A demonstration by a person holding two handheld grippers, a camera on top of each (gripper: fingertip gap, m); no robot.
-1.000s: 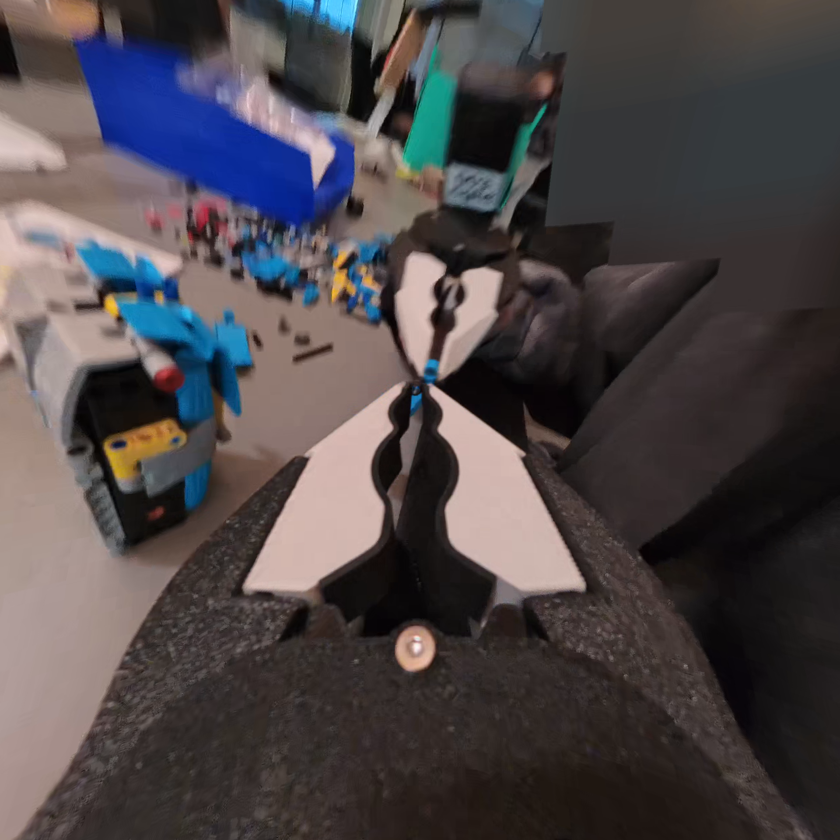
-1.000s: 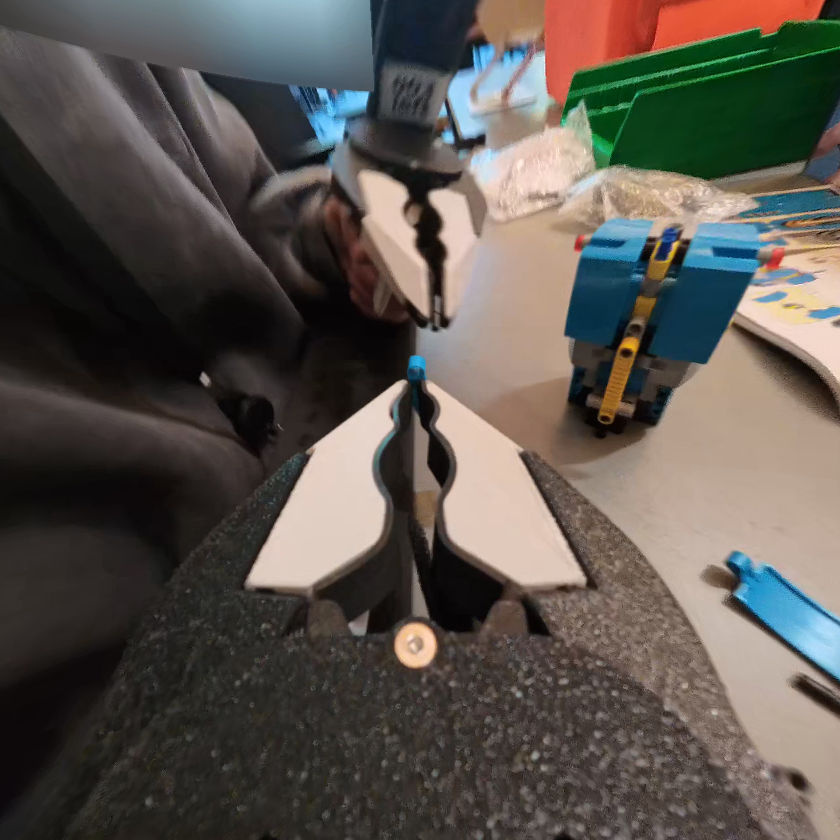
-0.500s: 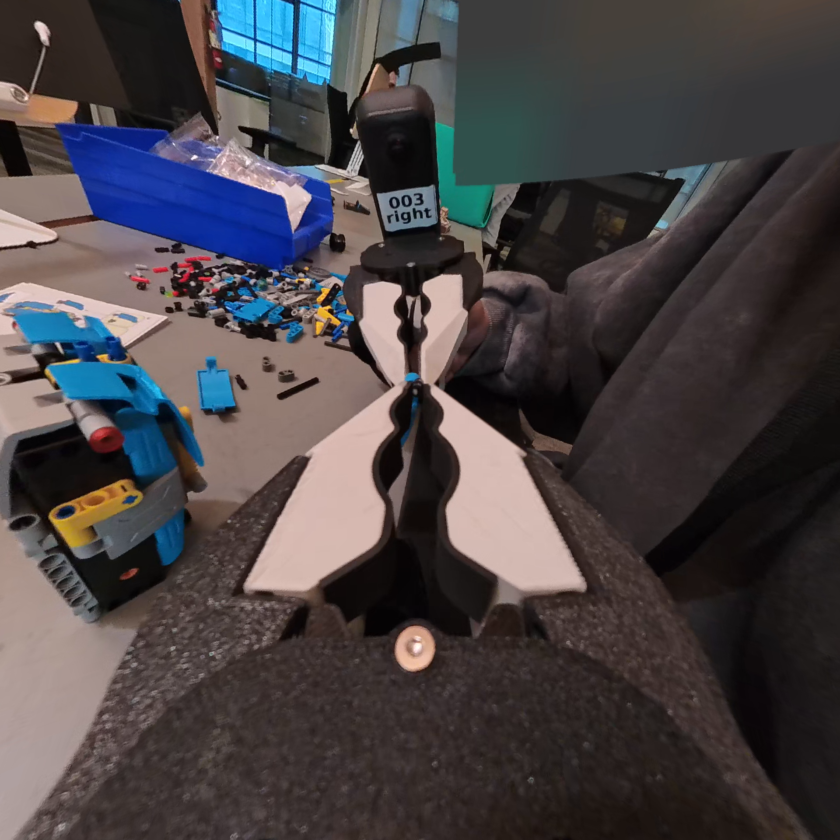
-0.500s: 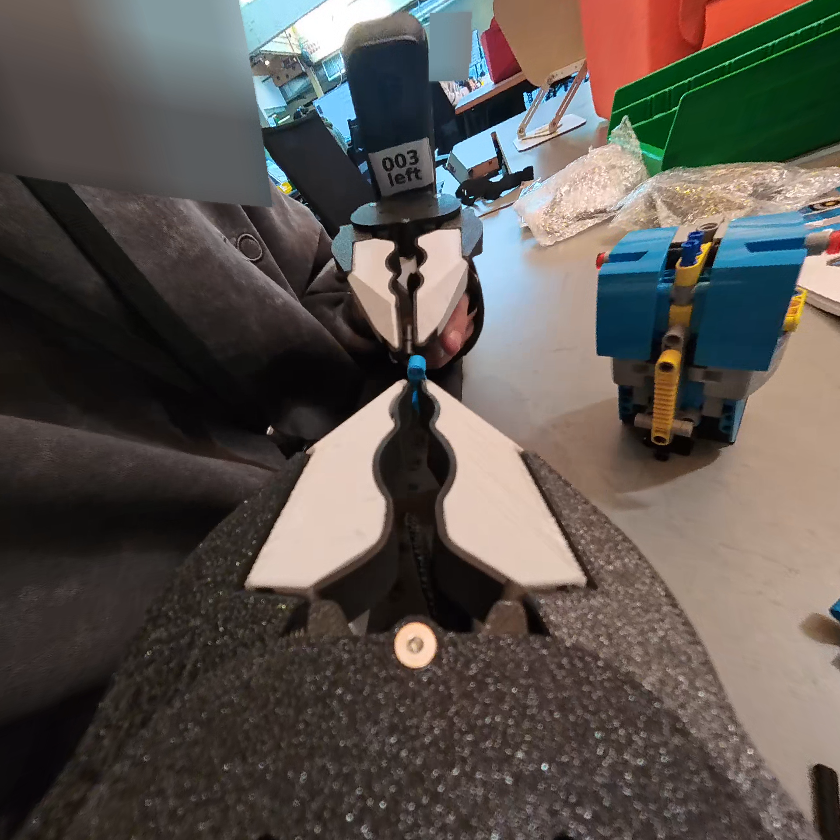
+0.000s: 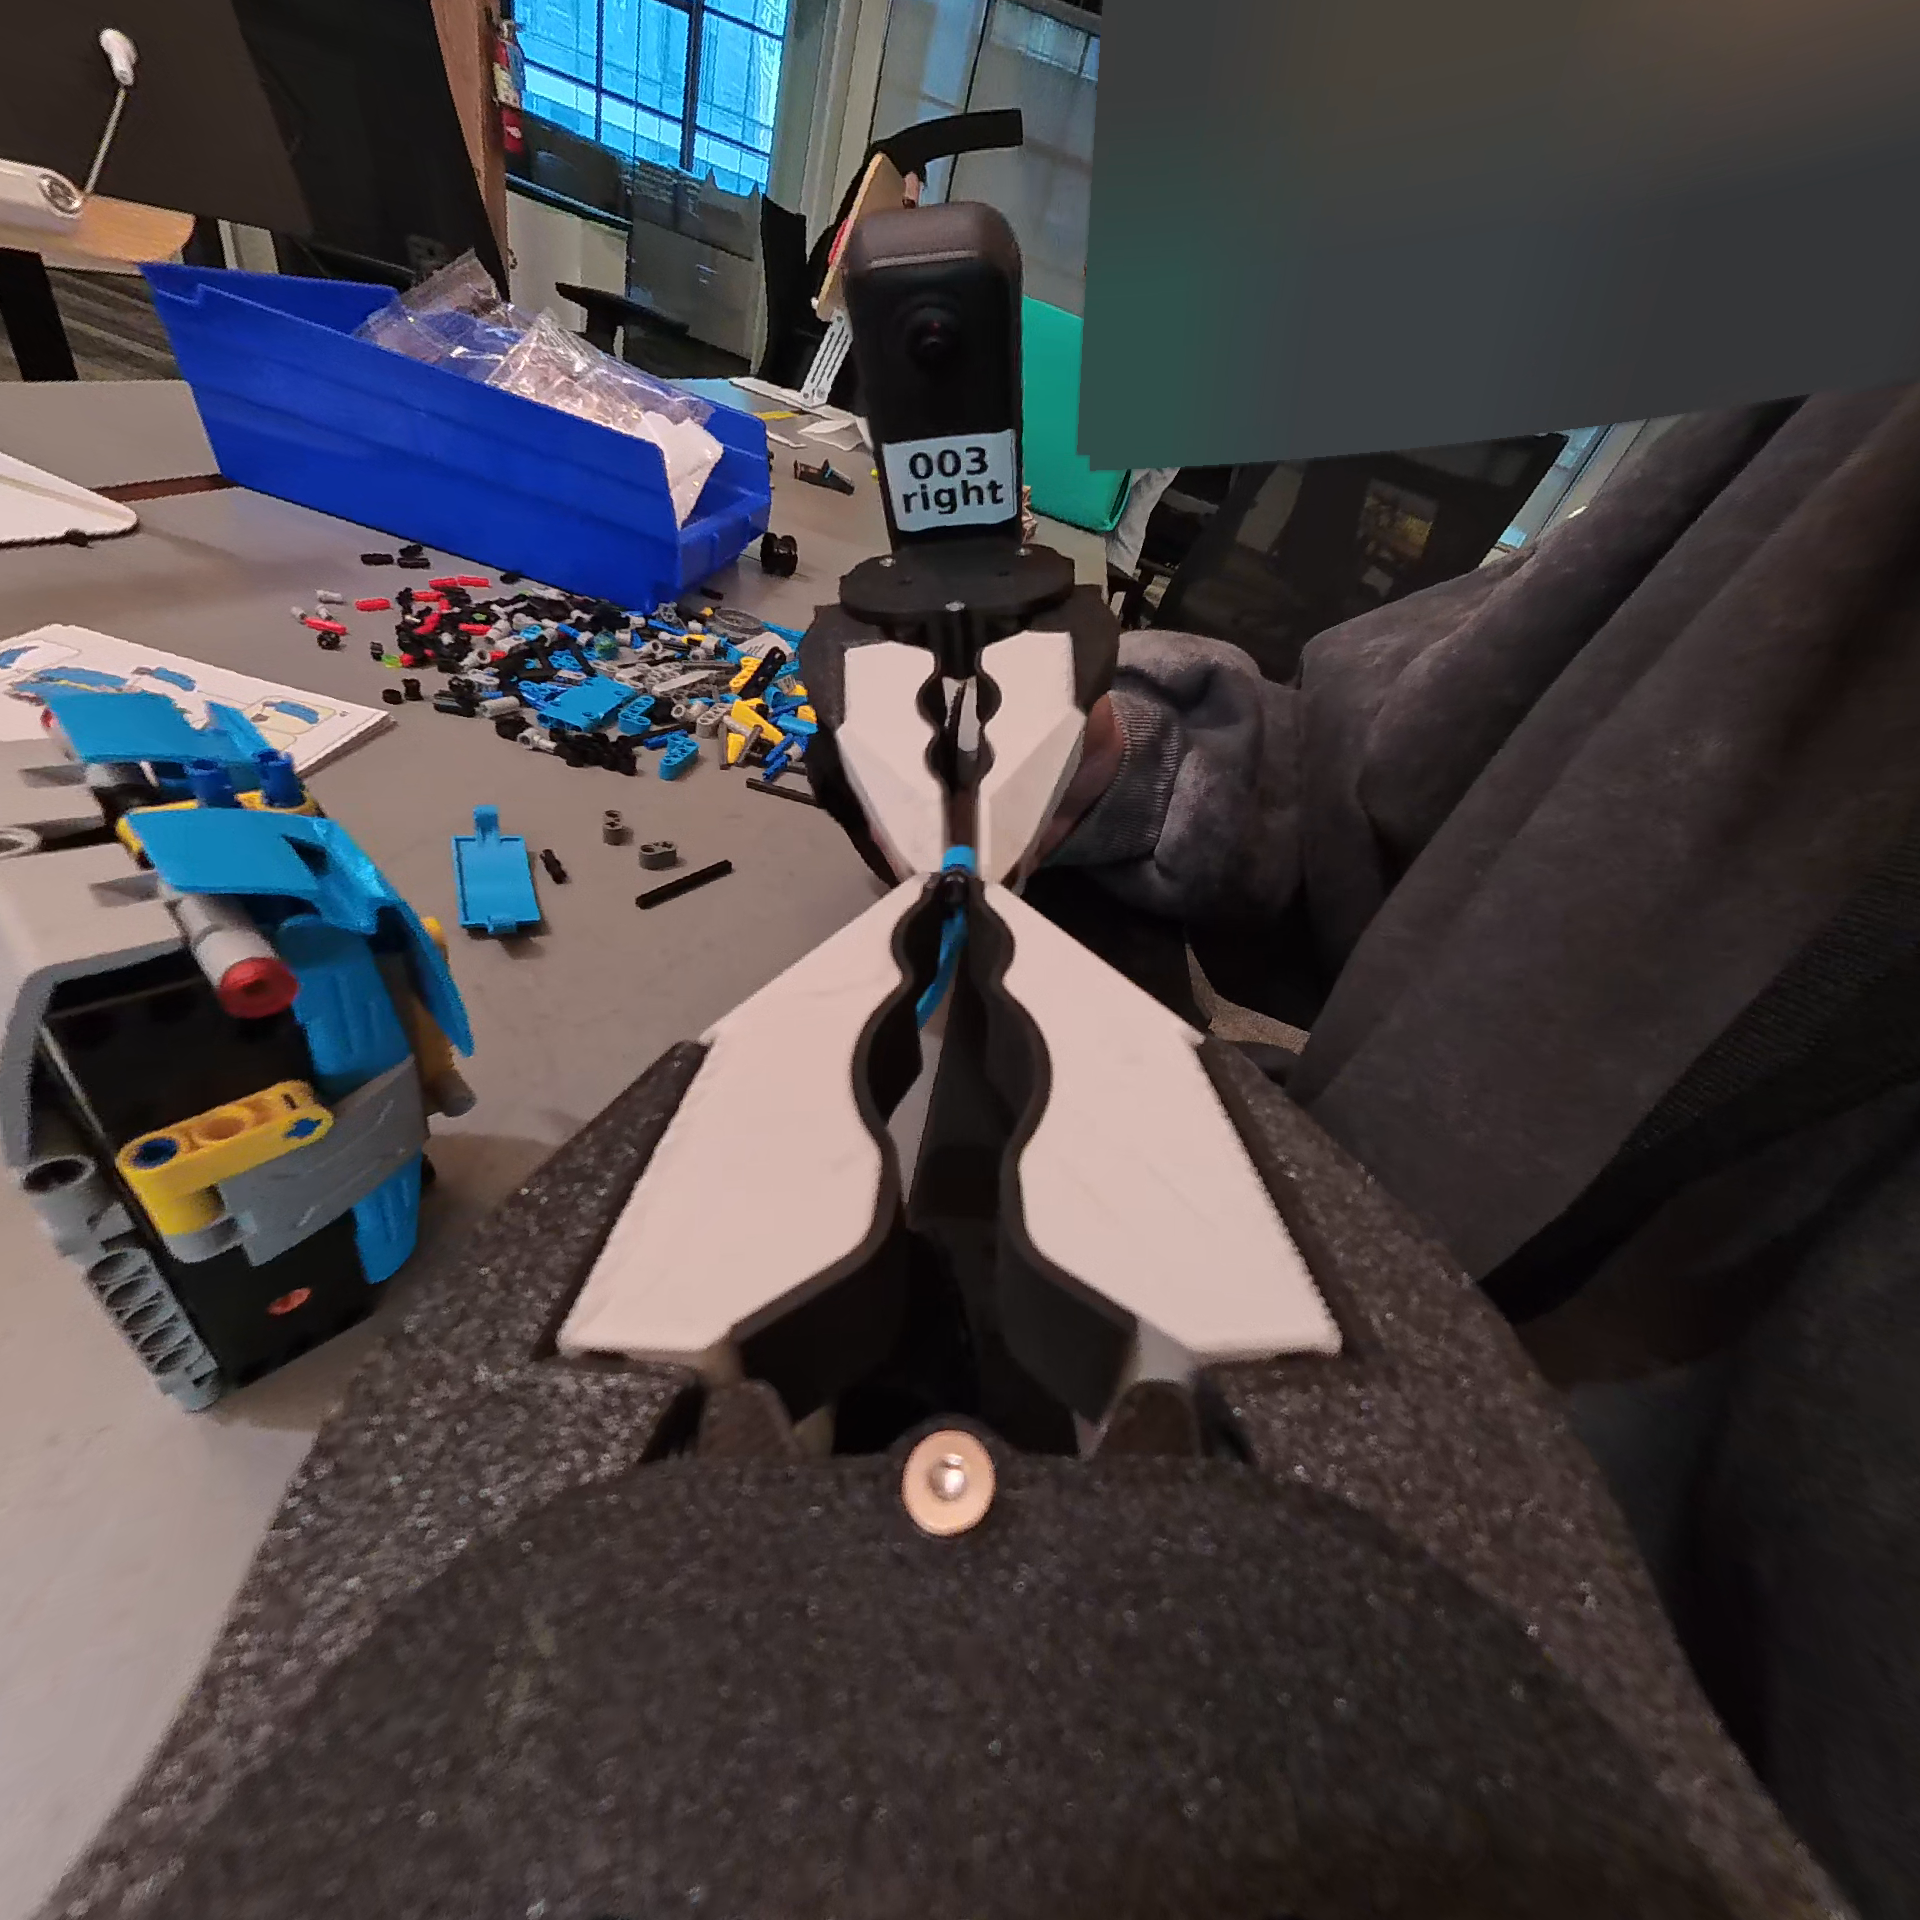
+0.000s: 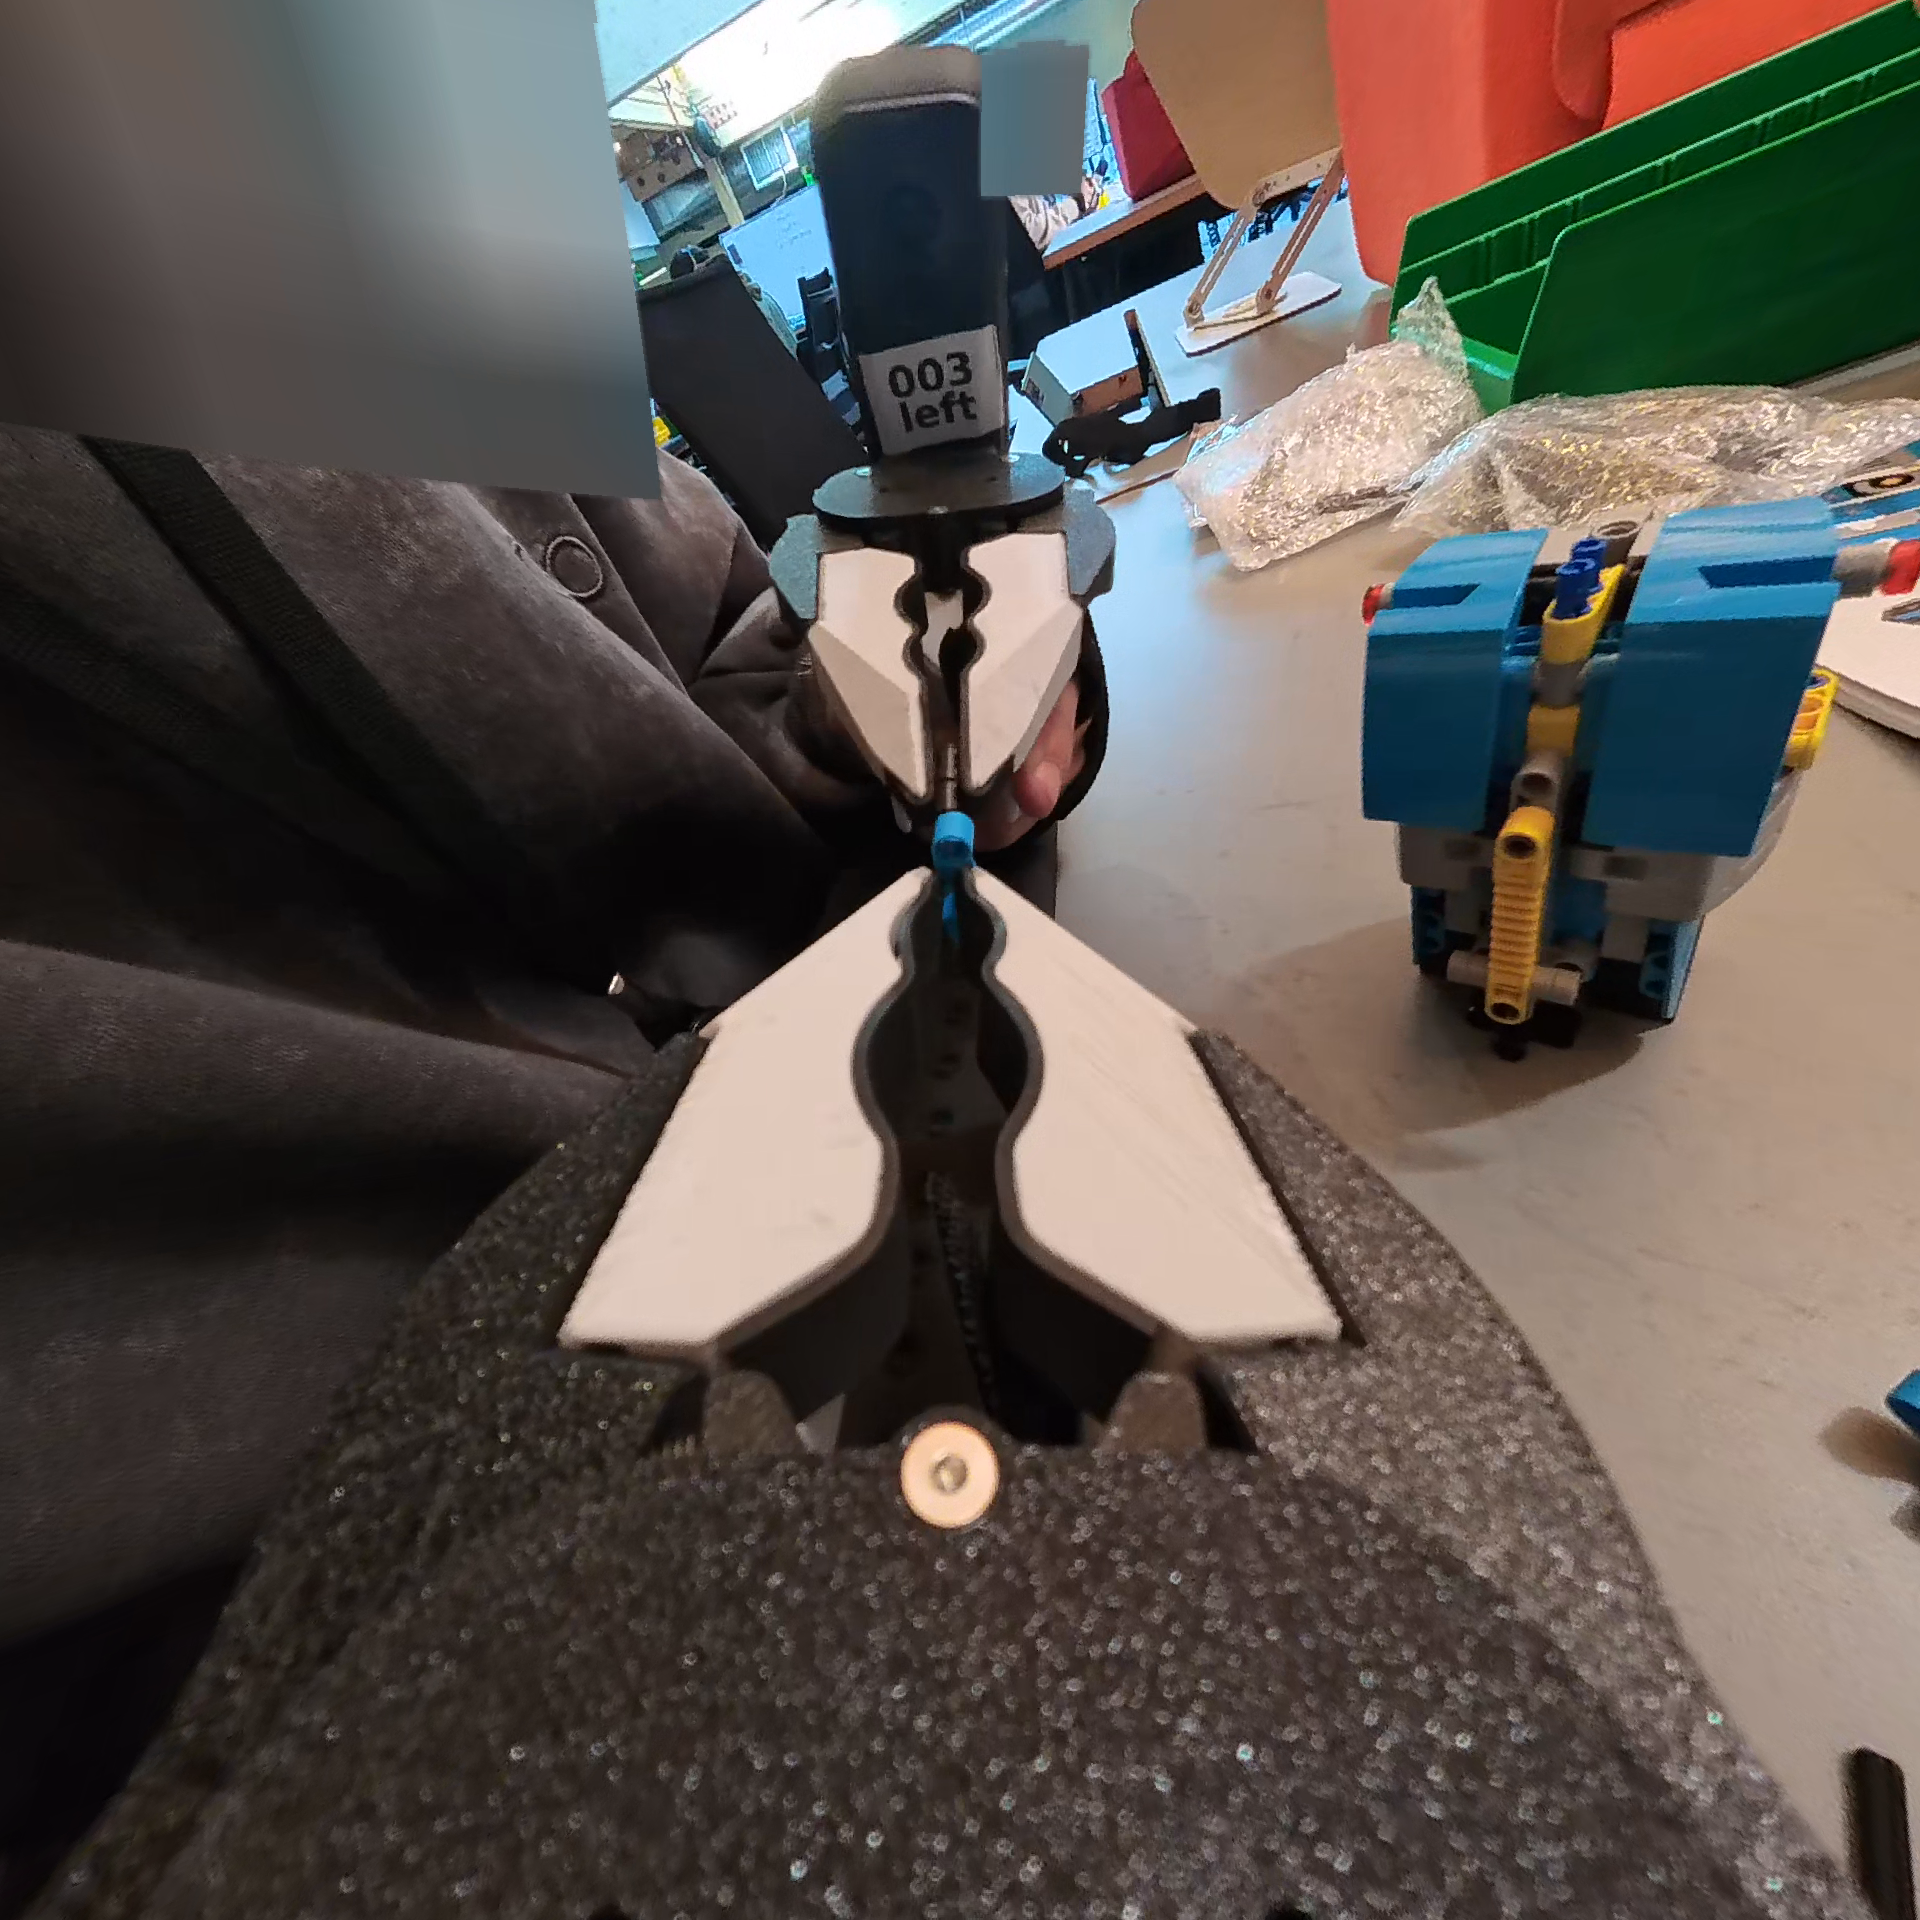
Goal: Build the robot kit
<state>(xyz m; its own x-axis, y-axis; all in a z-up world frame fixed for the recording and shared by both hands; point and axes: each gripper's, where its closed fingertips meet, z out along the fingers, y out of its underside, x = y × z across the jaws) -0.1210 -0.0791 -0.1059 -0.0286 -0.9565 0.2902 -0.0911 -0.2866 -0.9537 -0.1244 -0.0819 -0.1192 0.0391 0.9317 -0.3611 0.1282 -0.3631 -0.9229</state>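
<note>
My left gripper [image 5: 951, 891] and right gripper [image 6: 948, 881] are held tip to tip in the air in front of a person in dark grey clothes. The right gripper is shut on a small blue pin [image 6: 951, 836] that sticks out past its tips. The left gripper, farther off in the right wrist view [image 6: 941, 798], is shut on a small dark pin [image 6: 943, 777]. The two pins meet end to end. In the left wrist view the right gripper [image 5: 957, 868] faces me with the blue pin [image 5: 959, 858] at its tip. A thin blue strip [image 5: 938, 971] shows in the gap between my left fingers.
A blue, grey and black brick-built model [image 5: 229, 1091] [image 6: 1590, 727] stands on the grey table [image 5: 582, 997]. A pile of loose pieces [image 5: 623, 686], a flat blue piece [image 5: 497, 878], a blue bin [image 5: 416, 447], a booklet [image 5: 208, 691], plastic bags [image 6: 1340, 447] and green bins [image 6: 1714, 260] lie around. Less than 4 cm separates the two grippers' tips.
The two grippers have come closer and steadied. The left gripper, tilted with a gap before the blue pin a second ago, now lines up with it, and the pins touch.
</note>
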